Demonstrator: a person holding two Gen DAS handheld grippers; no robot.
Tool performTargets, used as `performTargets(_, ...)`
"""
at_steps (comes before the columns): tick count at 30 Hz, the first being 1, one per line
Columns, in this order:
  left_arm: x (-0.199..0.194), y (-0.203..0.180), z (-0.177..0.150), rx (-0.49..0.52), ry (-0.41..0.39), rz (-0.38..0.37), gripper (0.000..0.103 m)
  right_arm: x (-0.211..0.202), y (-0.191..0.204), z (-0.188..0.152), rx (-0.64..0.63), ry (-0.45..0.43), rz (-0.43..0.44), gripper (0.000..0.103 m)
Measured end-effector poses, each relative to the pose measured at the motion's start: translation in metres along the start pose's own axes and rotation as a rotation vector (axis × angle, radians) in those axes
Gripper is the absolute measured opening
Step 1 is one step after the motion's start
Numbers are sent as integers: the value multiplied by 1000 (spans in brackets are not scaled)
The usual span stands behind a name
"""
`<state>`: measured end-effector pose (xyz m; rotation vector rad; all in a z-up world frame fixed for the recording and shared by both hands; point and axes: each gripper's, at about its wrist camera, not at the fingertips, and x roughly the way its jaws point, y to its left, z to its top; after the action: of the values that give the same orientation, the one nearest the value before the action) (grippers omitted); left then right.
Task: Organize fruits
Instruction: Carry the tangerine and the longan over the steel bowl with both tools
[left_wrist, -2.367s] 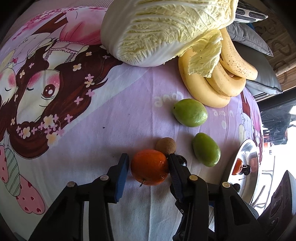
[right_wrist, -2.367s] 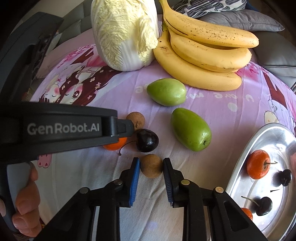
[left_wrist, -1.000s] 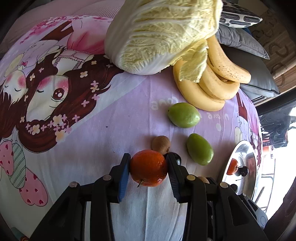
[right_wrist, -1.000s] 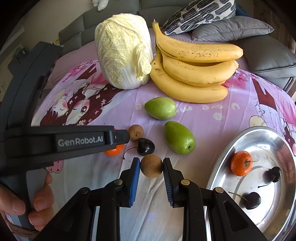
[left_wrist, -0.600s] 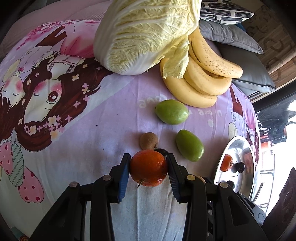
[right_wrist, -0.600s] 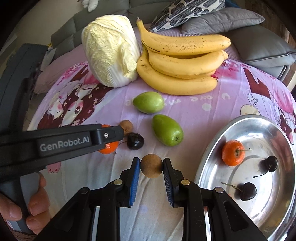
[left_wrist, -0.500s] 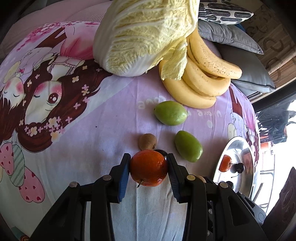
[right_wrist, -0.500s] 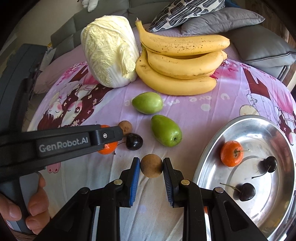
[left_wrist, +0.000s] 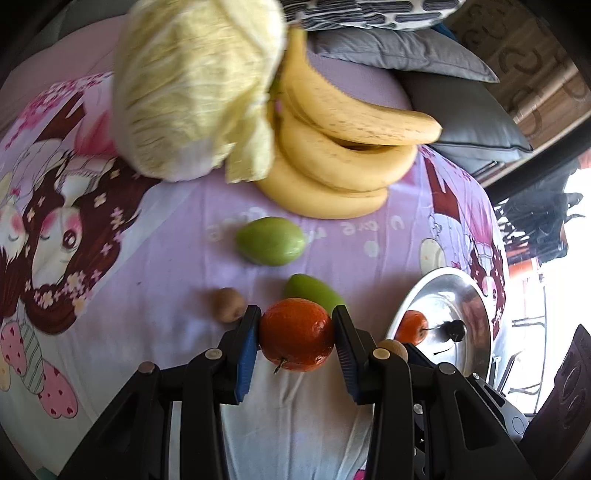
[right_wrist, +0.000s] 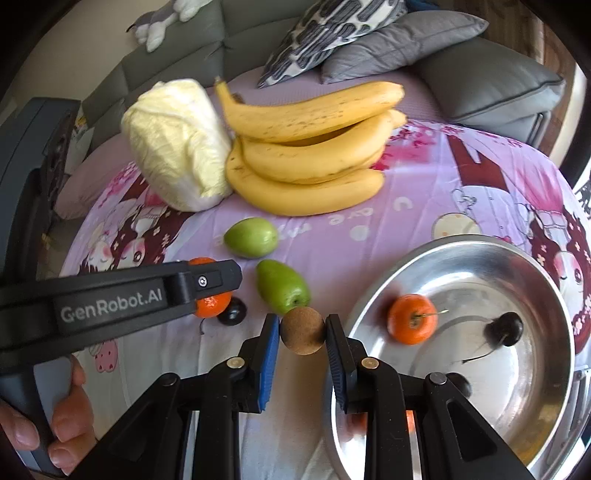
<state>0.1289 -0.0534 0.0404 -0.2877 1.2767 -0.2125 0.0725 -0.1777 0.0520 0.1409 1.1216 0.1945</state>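
Tangerine (left_wrist: 296, 339) sits clamped between the blue pads of our left claw (left_wrist: 295, 341), lifted clear of the cartoon-printed purple sheet (left_wrist: 166, 280) that covers the surface. Our right claw (right_wrist: 302, 332) is closed on a small round brown fruit (right_wrist: 302, 331), pinched between its pads just at the near rim of the steel bowl (right_wrist: 546, 306). From the right wrist view we see a hand (right_wrist: 55, 424) gripping the left tool's handle at the lower left. Inside the bowl lie another tangerine (right_wrist: 412, 318) with its stalk and a dark cherry (right_wrist: 504, 328); more orange shows under our right claw's arm, too hidden to tell apart. On the sheet just beyond the claws rest a loose dark cherry (right_wrist: 232, 311), a second brown fruit (left_wrist: 229, 304) and an elongated green fruit (right_wrist: 282, 286). A rounder green fruit (right_wrist: 251, 237) lies a little farther on. Behind these a bunch of bananas (right_wrist: 310, 155) rests touching a napa cabbage (right_wrist: 177, 147) on its left. At the far back we see grey cushions (right_wrist: 491, 79) and a black-and-white patterned pillow (right_wrist: 332, 33) on a grey sofa (right_wrist: 166, 62).
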Motion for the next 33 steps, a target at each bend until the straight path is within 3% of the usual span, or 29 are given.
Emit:
performTargets(14,12,-42,12,87,9,-18,41,-12,-51,4,143,-26,-50,28)
performTargets(24,25,-61,4,123,36,-47,41,-23,-99,0,274,-40,-109,27)
performTargets(33,33,-90,-16,225,76,-69,41,-29,-125,-8,341,-37,-142,28)
